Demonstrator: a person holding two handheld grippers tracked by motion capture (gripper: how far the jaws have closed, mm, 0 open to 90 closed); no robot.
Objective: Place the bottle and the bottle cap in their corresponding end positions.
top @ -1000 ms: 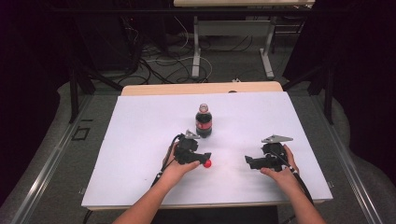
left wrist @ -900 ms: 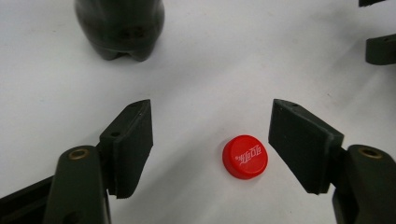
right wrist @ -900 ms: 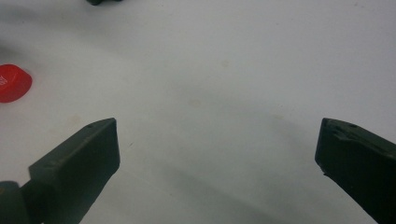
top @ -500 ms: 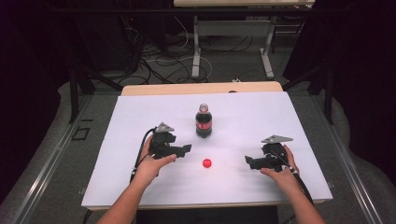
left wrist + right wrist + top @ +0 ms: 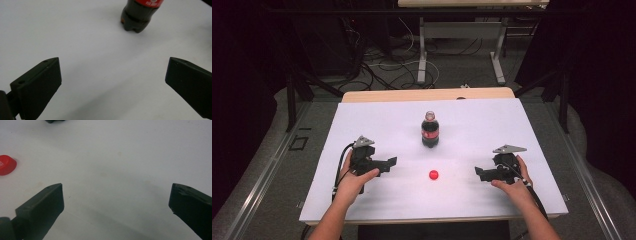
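Note:
A dark cola bottle [image 5: 430, 131] with a red label stands upright and uncapped at the middle of the white table [image 5: 362, 120]. In front of it lies a small red cap [image 5: 433, 174]. My left gripper [image 5: 391, 162] rests open to the left of the cap, well apart from it and pointing right. In the left gripper view its jaws [image 5: 113, 67] stand wide apart over bare table, with the bottle's base [image 5: 136, 18] ahead. My right gripper [image 5: 478, 173] is open to the right of the cap. In the right gripper view [image 5: 116, 190] the cap [image 5: 7, 165] lies at the far left.
The white sheet covers a wooden table whose far edge [image 5: 427, 94] shows bare. Beyond it the floor holds cables [image 5: 382, 65] and the metal legs of another table [image 5: 422, 50]. Dark curtains close both sides.
My left gripper has drawn back to the left, away from the red cap, which stays on the table. The right gripper and the bottle have not moved.

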